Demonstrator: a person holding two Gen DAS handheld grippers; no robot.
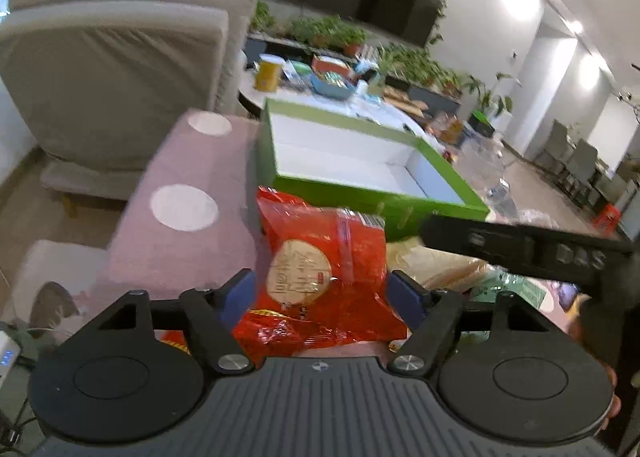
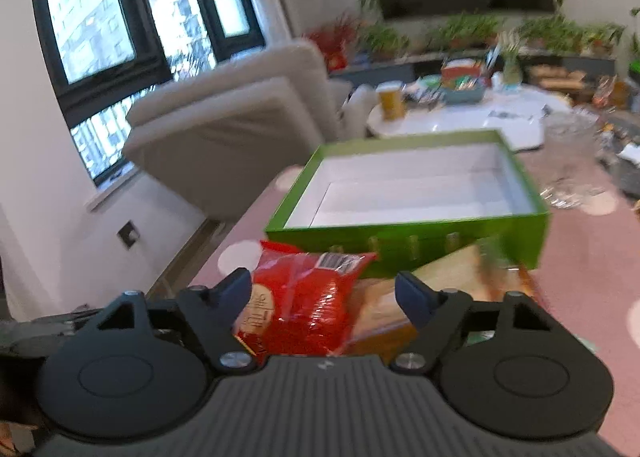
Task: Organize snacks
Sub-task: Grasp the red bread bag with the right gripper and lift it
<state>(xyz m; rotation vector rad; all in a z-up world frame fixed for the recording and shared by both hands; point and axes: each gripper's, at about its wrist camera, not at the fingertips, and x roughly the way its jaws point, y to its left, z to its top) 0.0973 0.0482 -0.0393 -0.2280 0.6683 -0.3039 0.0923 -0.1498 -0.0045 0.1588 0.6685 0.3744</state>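
While your left gripper (image 1: pixel 322 293) has its blue pads (image 1: pixel 240 295) squeezed onto the red snack packet (image 1: pixel 320 269), the packet sits just on the near side of the open green box (image 1: pixel 360 161), whose white inside has nothing in it. Your right gripper (image 2: pixel 324 297) has its jaws spread wide, not pinching anything, with that red packet and a tan wrapped snack (image 2: pixel 452 273) showing between them over the pink dotted tablecloth (image 1: pixel 192 217).
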